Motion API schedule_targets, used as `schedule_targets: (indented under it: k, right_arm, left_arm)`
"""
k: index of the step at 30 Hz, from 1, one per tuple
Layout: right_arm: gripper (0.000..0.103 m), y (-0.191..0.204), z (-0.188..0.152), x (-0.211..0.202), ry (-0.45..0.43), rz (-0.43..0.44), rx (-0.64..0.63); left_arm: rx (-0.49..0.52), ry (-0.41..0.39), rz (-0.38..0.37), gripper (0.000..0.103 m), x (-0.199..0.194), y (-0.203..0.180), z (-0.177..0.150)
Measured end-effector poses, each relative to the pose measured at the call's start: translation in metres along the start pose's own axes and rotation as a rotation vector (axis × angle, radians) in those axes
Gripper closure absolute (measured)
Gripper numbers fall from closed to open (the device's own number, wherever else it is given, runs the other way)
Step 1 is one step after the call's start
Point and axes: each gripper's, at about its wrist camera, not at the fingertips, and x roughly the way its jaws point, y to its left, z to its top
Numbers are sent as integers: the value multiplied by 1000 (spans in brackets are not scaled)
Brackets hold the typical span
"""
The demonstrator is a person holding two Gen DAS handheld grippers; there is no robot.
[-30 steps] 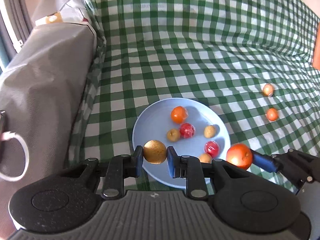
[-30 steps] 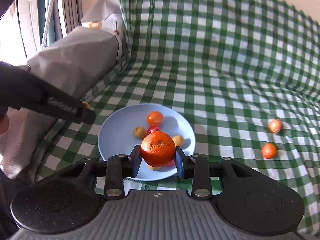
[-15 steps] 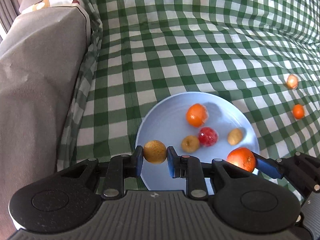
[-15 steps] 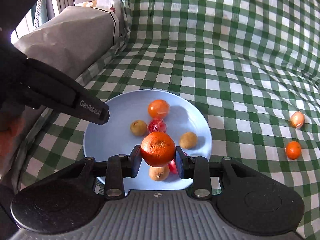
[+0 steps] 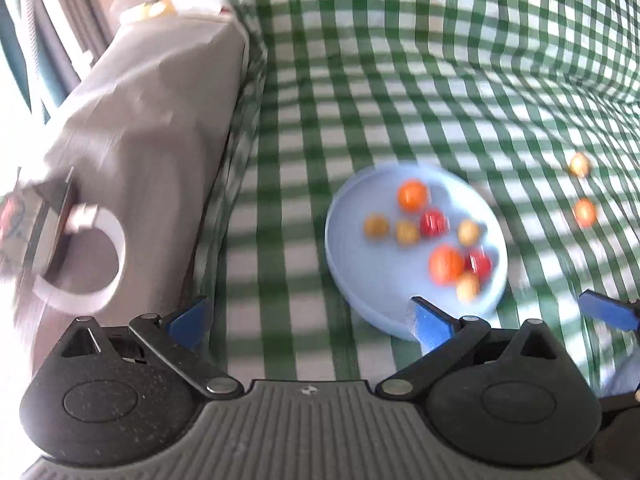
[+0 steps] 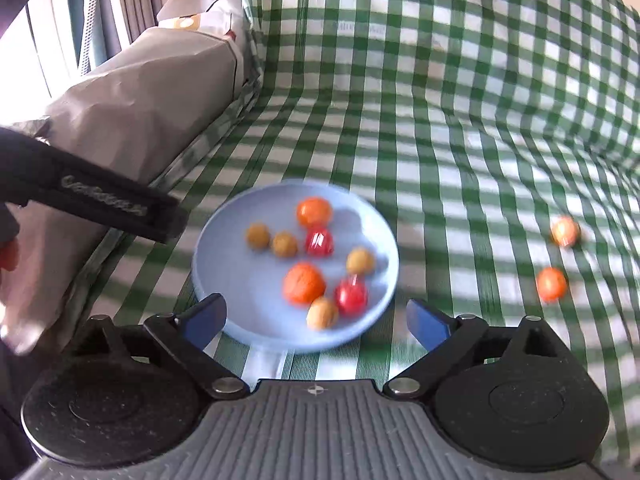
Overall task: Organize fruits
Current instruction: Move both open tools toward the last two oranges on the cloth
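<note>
A light blue plate (image 5: 352, 268) (image 6: 224, 264) on the green checked cloth holds several small fruits: oranges, red ones and brownish ones. The large orange (image 6: 304, 283) (image 5: 446, 264) and a brown fruit (image 6: 257, 236) (image 5: 376, 226) lie on it. My left gripper (image 5: 310, 320) is open and empty, to the near left of the plate. My right gripper (image 6: 316, 318) is open and empty at the plate's near rim. Two small orange fruits (image 6: 551, 284) (image 6: 565, 231) lie on the cloth at the right, also in the left wrist view (image 5: 584, 212) (image 5: 579, 164).
A grey covered bulk (image 5: 132, 152) (image 6: 132, 92) stands along the left. The checked cloth (image 6: 460, 100) rises at the back. The left gripper's arm (image 6: 96, 200) crosses the left of the right wrist view. A white ring (image 5: 100, 256) hangs at the left.
Both grippers have opened and pulled back. The brown fruit and the large orange now lie on the plate. Both views are blurred by motion.
</note>
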Motion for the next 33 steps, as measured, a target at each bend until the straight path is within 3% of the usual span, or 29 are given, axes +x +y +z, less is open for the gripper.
schedule_targets:
  k: [6, 18, 33]
  right_arm:
    - [3, 11, -31, -47, -7, 7, 15]
    - [1, 10, -50, -110, -152, -49, -12]
    - [1, 3, -63, -141, -233, -64, 41]
  left_arm:
    - [-38, 85, -2, 0, -27, -2, -50]
    - [-51, -13, 28, 0, -81, -13, -71]
    - [14, -59, 74, 0, -100, -29, -86]
